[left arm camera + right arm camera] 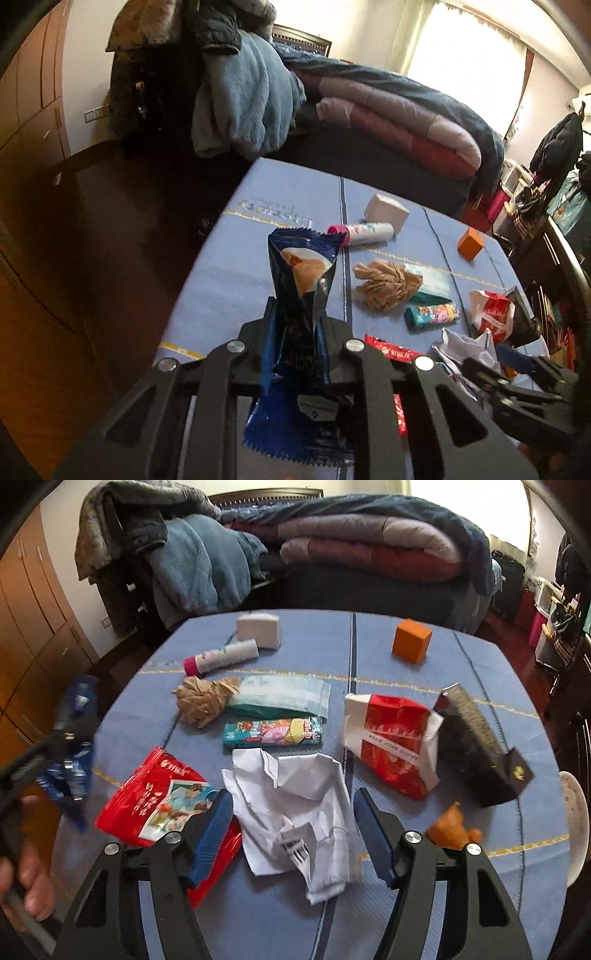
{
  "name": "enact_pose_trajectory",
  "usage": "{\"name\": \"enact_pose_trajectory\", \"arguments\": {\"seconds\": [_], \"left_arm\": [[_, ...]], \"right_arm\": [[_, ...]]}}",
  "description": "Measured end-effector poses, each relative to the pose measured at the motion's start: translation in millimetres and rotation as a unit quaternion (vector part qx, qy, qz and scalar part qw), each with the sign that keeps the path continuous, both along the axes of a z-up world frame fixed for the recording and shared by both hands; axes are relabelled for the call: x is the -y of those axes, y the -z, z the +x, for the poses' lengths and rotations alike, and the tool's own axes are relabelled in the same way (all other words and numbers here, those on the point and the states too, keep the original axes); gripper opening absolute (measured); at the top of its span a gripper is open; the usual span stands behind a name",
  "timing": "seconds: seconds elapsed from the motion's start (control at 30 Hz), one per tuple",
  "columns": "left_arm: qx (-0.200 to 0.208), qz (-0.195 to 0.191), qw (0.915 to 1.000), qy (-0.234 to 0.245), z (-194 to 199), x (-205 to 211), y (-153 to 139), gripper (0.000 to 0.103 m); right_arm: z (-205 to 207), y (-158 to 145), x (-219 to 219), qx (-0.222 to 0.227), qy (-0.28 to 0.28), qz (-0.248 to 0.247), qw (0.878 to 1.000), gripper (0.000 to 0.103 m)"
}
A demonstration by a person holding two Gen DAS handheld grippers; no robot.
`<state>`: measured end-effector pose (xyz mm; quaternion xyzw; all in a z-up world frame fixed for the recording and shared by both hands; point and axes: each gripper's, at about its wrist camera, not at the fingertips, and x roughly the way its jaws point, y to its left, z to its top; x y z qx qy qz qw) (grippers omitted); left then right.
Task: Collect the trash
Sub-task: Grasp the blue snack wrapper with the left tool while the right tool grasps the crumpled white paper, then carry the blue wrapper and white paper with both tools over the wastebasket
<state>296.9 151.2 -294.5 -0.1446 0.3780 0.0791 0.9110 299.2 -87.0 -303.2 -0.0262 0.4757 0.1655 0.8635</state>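
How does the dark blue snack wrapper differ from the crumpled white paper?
The blue wrapper is glossy and printed; the white paper is plain and matte. The wrapper stands upright, pinched in the left gripper; the paper lies on the table between the right gripper fingers' open gap. Both look like trash.

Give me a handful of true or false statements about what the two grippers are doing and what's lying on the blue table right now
1. The left gripper is shut on the dark blue snack wrapper. True.
2. The right gripper is clamped on the orange box. False: its jaws stand apart on either side of the crumpled white paper, and the orange box sits at the far side of the table.
3. The crumpled brown paper lies beside a pale teal packet. True.
4. The red snack bag lies to the right of the white paper in the right wrist view. False: it lies to its left.
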Motion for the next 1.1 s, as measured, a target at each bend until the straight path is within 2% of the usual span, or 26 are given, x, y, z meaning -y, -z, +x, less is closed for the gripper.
{"name": "enact_pose_trajectory", "arguments": {"seconds": [0.17, 0.4, 0.5, 0.83, 1.1], "left_arm": [[0.006, -0.006, 0.9999, -0.01, -9.6, -9.0, -6.3, 0.021], [0.014, -0.008, 0.9998, -0.013, -21.7, -12.7, -13.9, 0.022], [0.02, -0.006, 0.9997, -0.009, -26.1, -8.8, -20.3, 0.022], [0.041, 0.0, 0.999, 0.016, -44.0, 14.4, -46.4, 0.023], [0.051, 0.008, 0.996, 0.073, -47.4, 68.2, -62.1, 0.023]], "right_arm": [[7.3, 11.2, -1.5, -0.015, 0.001, 0.005, 1.0, 0.065], [4.4, 8.0, -3.5, 0.004, -0.004, 0.005, 1.0, 0.043], [1.8, 2.8, -1.9, 0.02, -0.001, 0.002, 1.0, 0.042], [-16.1, -27.2, 22.2, 0.045, 0.013, 0.041, 0.998, 0.042], [-44.4, -38.6, 62.4, 0.049, 0.039, 0.057, 0.996, 0.042]]}}
